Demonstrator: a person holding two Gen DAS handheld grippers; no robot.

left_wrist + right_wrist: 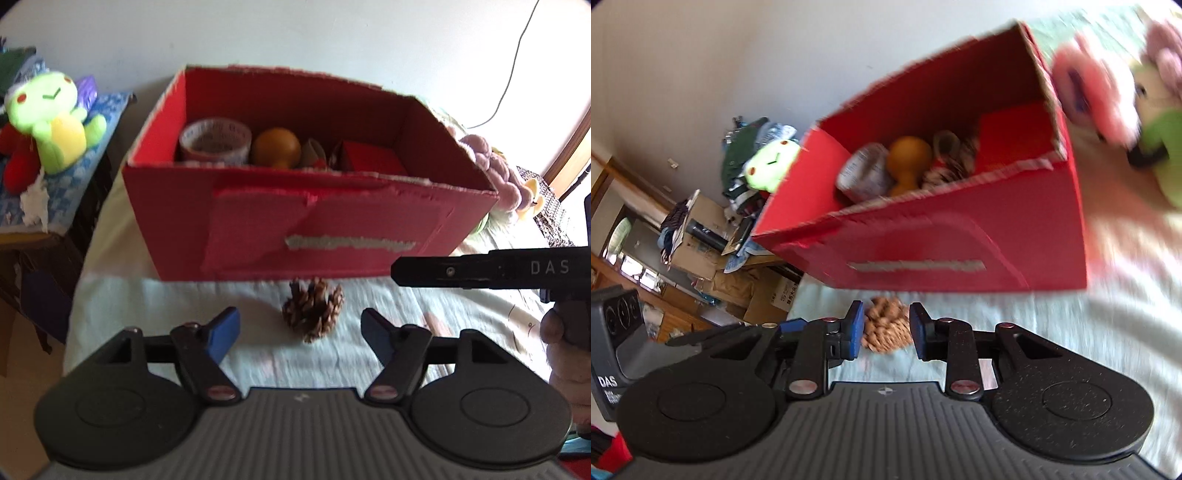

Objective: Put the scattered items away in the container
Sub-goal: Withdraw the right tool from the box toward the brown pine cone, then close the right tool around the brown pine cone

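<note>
Before the box (295,229) sits a light, brittle pinecone (313,309); left gripper (300,334) spread, right gripper (886,330) half-open, both empty; grip its middle gently.

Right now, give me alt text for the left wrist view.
A pine cone lies on a pale cloth just ahead of the open left tool, in front of a red cardboard box holding a tape roll and an orange ball. The right tool reaches in from the right.

A plain white wall (295,33) rises behind a cluttered wooden side table (33,243), daylight glaring at its right
</note>
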